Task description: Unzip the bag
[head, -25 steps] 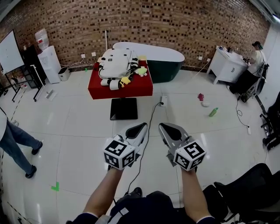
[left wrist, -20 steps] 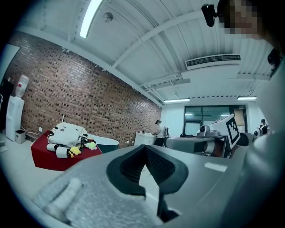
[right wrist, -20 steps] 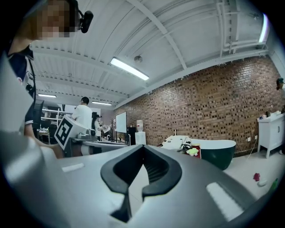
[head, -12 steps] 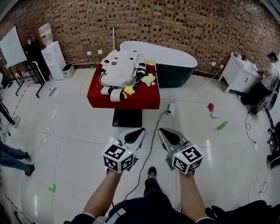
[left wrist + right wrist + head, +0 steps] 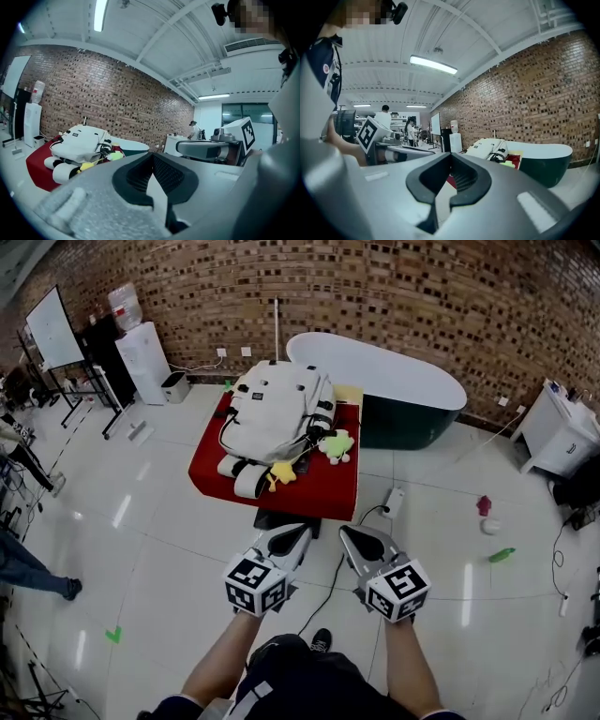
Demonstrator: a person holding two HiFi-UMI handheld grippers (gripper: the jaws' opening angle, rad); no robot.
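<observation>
Short of the bag [image 5: 278, 409], left gripper [image 5: 298, 534] and right gripper [image 5: 352, 536] point forward; jaws clenched.

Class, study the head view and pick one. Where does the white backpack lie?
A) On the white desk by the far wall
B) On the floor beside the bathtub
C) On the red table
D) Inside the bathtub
C: the white backpack lies flat on top of the red table, in front of the bathtub and not inside it.
</observation>
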